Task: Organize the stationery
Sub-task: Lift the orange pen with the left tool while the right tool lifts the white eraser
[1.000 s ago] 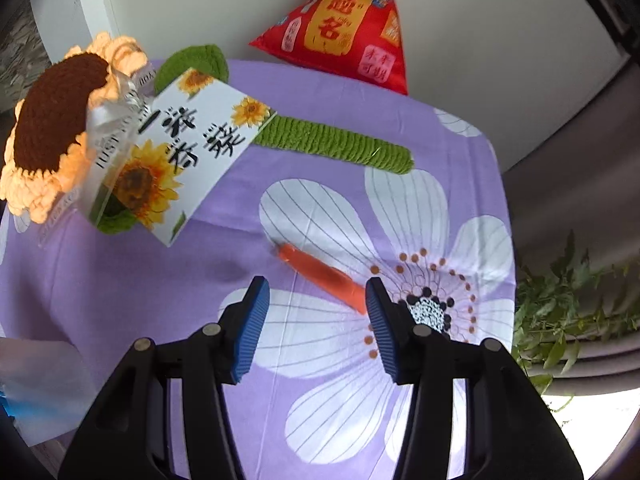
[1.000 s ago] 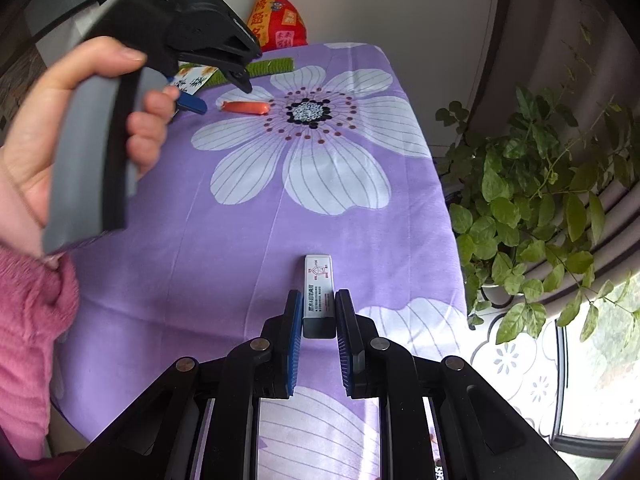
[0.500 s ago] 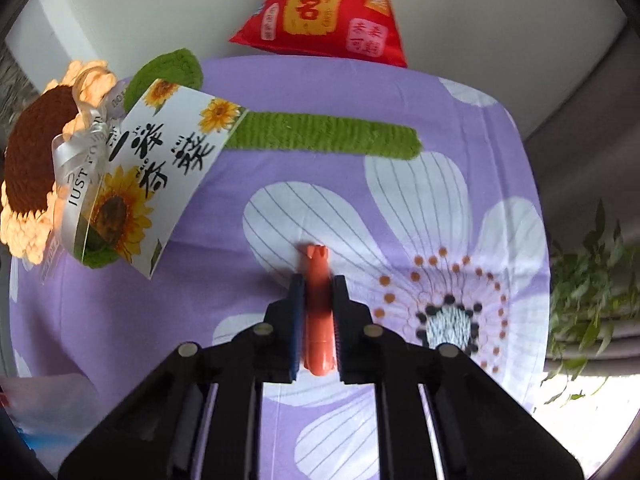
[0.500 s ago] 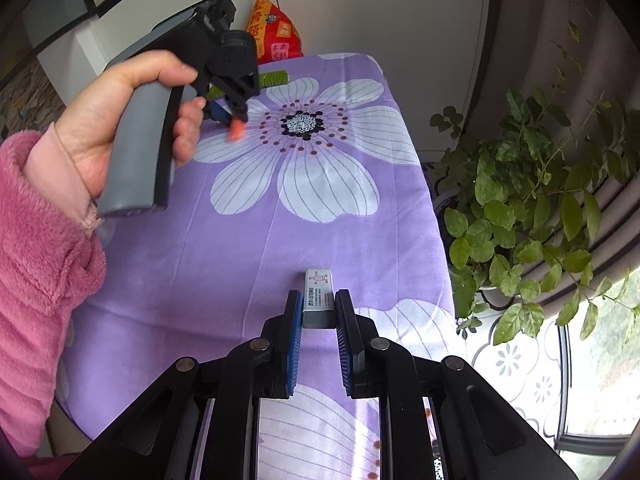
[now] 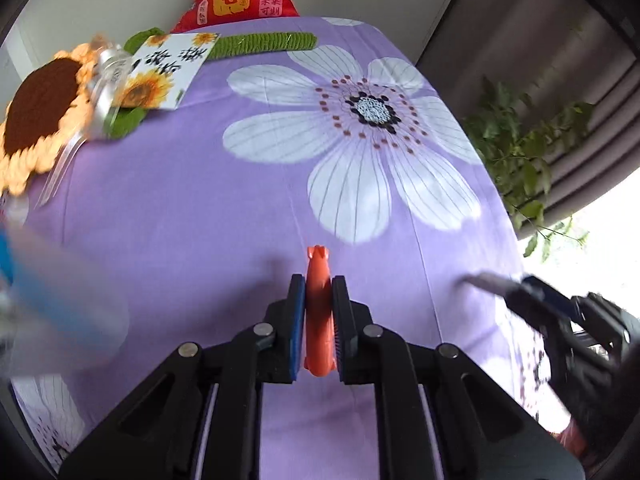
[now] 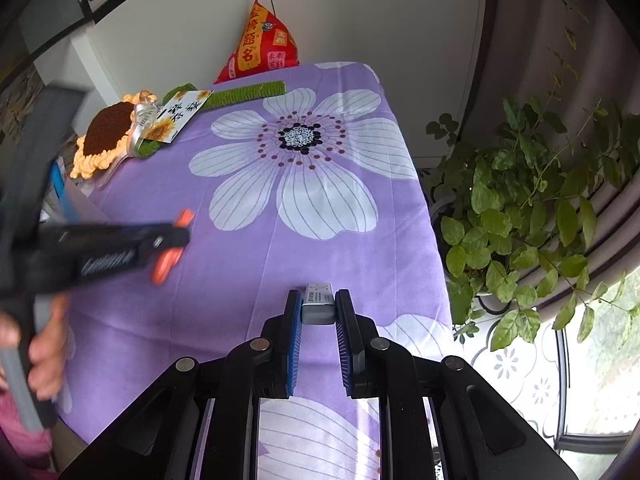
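Left wrist view: the left gripper (image 5: 318,312) clamps an orange pen (image 5: 319,308) between its fingers, lifted above the purple-clothed bench (image 5: 200,216); right wrist view: the right gripper (image 6: 318,320) pinches a small grey box (image 6: 318,305) at the bench's near right.

A table draped in a purple cloth printed with large white flowers (image 6: 248,280) carries a crocheted orange-and-brown sunflower (image 6: 105,136) with a green knitted stem (image 6: 248,91), a white sunflower-print card (image 6: 178,117) tied to it, and a red printed pouch (image 6: 262,46) at the far edge.
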A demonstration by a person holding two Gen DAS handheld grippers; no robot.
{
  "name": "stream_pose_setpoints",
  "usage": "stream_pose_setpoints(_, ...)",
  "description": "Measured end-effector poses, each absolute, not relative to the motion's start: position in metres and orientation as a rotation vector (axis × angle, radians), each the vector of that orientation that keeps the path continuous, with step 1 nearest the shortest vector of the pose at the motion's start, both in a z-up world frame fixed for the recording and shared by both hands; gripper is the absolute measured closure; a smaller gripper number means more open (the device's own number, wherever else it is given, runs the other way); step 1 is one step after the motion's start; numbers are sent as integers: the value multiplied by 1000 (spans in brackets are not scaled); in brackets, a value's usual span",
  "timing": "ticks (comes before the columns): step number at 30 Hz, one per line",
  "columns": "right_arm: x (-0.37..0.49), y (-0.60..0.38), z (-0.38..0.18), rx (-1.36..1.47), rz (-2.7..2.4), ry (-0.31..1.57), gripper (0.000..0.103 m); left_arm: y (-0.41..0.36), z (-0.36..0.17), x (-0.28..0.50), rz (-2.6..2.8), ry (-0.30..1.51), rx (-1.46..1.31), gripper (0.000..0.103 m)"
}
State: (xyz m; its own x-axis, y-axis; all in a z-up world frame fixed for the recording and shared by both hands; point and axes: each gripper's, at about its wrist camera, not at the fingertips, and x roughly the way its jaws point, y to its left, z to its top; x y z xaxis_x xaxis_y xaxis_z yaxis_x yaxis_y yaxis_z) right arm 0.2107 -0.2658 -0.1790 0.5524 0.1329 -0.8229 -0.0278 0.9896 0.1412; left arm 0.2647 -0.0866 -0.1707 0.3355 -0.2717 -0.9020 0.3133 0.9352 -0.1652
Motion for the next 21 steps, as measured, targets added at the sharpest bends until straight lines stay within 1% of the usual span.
stream_pose_setpoints(4,211,-256,-178,117,111,983,86,-77,-162,232,-430,1141,27,92)
stream_pose_setpoints(8,209,-239,-179,109,157,986,86,-80,-157,210,-429,1072,77,92)
stream_pose_setpoints(13,200,-218,-183,21,185,999,86,-75,-178,206,-402,1127,92,92)
stream_pose_setpoints(21,178,-208,-186,-56,234,1047,86,-60,-187,188,-348,1129,104,92)
